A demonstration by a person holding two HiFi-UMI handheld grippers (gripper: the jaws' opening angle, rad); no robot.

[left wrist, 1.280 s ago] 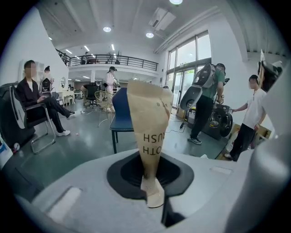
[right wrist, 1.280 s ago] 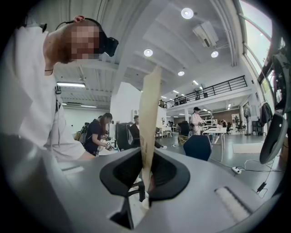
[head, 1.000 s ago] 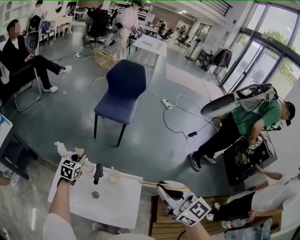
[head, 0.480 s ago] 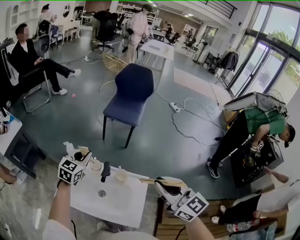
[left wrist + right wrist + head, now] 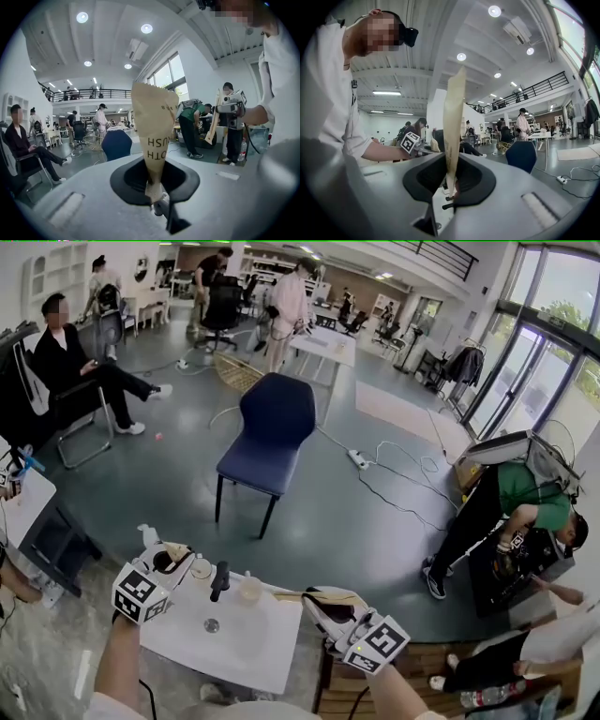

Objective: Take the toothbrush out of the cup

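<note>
My left gripper [image 5: 172, 559] [image 5: 157, 202] is shut on the narrow end of a brown paper toothbrush packet [image 5: 153, 129] with upside-down print, and holds it up above the table's left end. A clear cup [image 5: 200, 568] stands on the white table [image 5: 234, 652] just right of that gripper. My right gripper [image 5: 317, 602] [image 5: 450, 191] is shut on a second long brown packet [image 5: 289, 595] [image 5: 453, 126], held level and pointing left over the table's right edge. In the left gripper view the right gripper [image 5: 230, 106] shows with its packet [image 5: 213, 123].
A second cup [image 5: 249, 590], a black upright object [image 5: 220, 579] and a small round thing [image 5: 212, 624] are on the table. A blue chair [image 5: 270, 432] stands beyond it. A wooden bench [image 5: 328, 695] is at the right. Several people are around the room.
My left gripper has risen with its packet, up and away from the cup. The right gripper has hardly shifted. The head view has tilted a little.
</note>
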